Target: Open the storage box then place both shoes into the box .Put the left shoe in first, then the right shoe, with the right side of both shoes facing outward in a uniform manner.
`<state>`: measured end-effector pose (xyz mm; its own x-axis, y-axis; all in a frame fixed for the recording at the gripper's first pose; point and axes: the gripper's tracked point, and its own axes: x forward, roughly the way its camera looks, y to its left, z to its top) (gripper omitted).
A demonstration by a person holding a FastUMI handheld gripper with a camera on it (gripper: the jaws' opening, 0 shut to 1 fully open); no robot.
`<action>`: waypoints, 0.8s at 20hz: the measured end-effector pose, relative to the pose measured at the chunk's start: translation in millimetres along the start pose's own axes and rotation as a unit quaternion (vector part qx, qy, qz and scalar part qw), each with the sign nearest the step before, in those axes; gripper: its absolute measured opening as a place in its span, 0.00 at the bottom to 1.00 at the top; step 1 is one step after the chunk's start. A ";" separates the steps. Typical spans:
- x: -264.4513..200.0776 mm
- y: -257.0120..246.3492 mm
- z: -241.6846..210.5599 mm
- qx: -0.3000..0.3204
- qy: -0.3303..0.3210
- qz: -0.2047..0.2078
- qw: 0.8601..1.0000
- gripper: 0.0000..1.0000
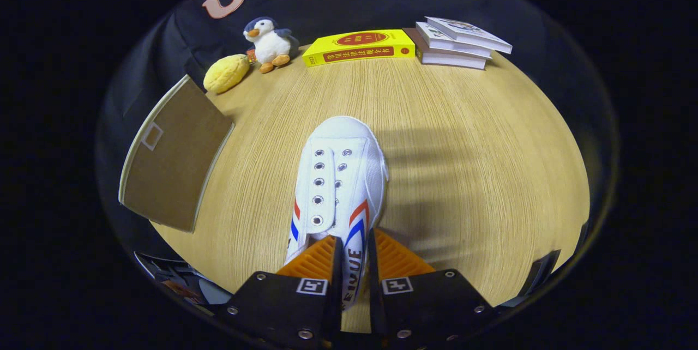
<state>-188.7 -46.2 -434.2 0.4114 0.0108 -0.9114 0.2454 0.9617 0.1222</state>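
Hand-held gripper (354, 263) pinching the side wall of a white shoe (338, 175) on the wooden surface (463, 148).

Nearest: both fingers are closed against the shoe's right side panel near the opening, one inside and one outside the wall, with the striped canvas caught between them. The shoe extends straight ahead of the fingers, toe pointing away, lace eyelets empty; whether its sole rests on the surface cannot be told. To the left of the shoe, well apart, lies a flat brown box panel (172, 156) with a pale edge. At the far edge of the surface: a yellow plush item (226, 73), a plush penguin (270, 43) just beside it, a yellow book (359, 47), and a stack of white books (458, 42).
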 end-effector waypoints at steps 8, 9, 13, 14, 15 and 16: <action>-12.7 27.6 13.1 0.184 0.010 0.087 0.979 0.01; -16.9 30.5 17.5 0.179 0.001 0.090 0.980 0.01; -37.5 56.8 50.6 0.179 -0.026 0.118 0.977 0.01; -44.6 64.1 61.1 0.177 -0.035 0.124 0.976 0.00; -51.4 74.4 71.7 0.169 -0.041 0.130 0.976 0.01; -58.7 84.3 81.6 0.159 -0.049 0.134 0.977 0.01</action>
<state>-120.6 12.0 -338.3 0.5768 0.2093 -0.7896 0.3718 0.7934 0.4819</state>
